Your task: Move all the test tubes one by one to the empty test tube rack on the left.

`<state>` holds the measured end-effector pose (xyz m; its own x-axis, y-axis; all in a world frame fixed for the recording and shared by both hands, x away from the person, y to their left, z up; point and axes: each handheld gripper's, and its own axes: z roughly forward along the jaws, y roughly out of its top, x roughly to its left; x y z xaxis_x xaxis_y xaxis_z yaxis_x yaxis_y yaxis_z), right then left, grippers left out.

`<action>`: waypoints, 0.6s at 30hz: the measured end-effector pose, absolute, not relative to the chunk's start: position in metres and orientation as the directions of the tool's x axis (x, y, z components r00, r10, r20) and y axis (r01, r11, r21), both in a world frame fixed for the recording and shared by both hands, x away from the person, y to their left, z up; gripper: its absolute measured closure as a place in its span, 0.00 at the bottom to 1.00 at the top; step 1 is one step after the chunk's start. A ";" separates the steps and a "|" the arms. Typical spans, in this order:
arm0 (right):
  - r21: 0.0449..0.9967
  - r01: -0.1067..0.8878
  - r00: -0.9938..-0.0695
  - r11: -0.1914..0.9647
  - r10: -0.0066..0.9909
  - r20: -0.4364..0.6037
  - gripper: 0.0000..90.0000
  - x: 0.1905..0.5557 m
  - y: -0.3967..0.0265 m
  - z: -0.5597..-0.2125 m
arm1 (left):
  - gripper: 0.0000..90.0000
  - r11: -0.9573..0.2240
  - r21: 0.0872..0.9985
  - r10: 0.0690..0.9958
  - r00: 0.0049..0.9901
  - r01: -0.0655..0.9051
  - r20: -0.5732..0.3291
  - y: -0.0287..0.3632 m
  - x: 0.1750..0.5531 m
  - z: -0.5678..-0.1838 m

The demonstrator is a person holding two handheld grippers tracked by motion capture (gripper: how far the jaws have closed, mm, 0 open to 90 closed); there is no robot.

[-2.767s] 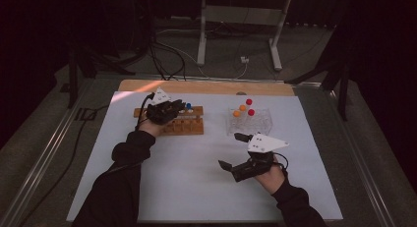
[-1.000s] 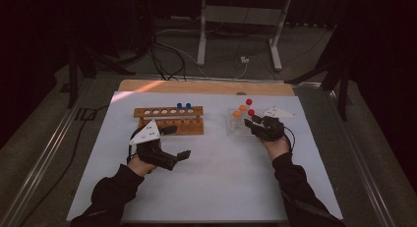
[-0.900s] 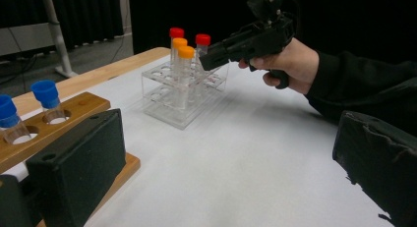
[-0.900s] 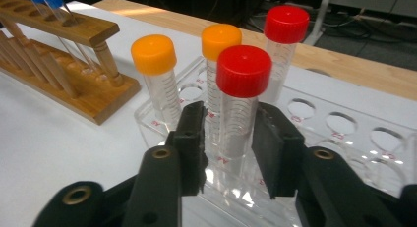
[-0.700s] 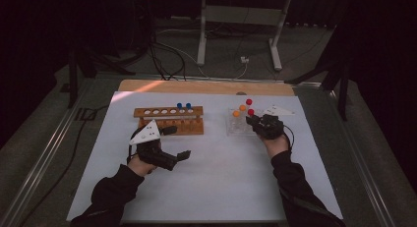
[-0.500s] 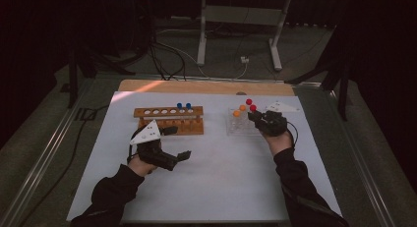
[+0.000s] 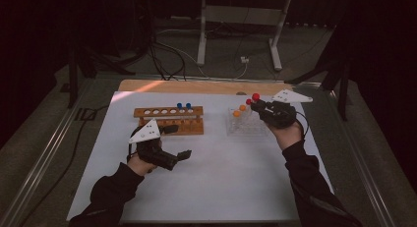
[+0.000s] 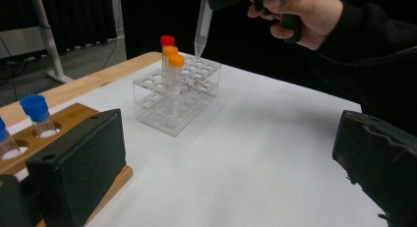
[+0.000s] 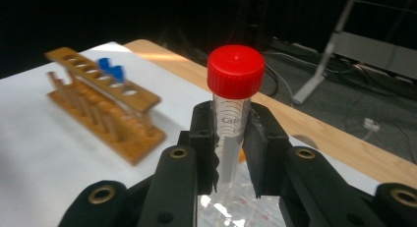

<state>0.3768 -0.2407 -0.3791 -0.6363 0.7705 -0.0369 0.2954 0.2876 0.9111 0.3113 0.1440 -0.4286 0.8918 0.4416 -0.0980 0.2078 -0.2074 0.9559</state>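
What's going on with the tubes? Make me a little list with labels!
right tongs: shut on the red-capped tube, lifted clear above the clear rack
left tongs: open, holding nothing, low over the white table
clear rack: one red-capped and two orange-capped tubes standing in it
wooden rack: two blue-capped tubes standing in it

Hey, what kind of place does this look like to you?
Probably a lab-style test bench in a dark studio: a white table holds a wooden tube rack and a clear plastic rack, and the right gripper grips a red-capped tube.
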 end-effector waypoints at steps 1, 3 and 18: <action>0.911 0.289 -0.646 0.294 0.762 -0.041 0.83 0.374 -0.239 -0.377 | 0.01 -0.207 0.956 0.440 0.893 0.208 -0.099 0.144 0.311 -0.427; 0.910 0.277 -0.670 0.308 0.741 -0.046 0.83 0.368 -0.234 -0.375 | 0.01 -0.206 0.955 0.443 0.890 0.214 -0.104 0.142 0.311 -0.424; 0.888 0.250 -0.817 0.386 0.577 -0.020 0.83 0.324 -0.195 -0.400 | 0.01 -0.238 0.951 0.370 0.924 0.196 -0.098 0.122 0.302 -0.410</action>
<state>0.3241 -0.1945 -0.3999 -0.8167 0.5767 -0.0204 0.2504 0.3859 0.8879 0.3023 0.1217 -0.4101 0.9240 0.3695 -0.0981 0.1961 -0.2378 0.9513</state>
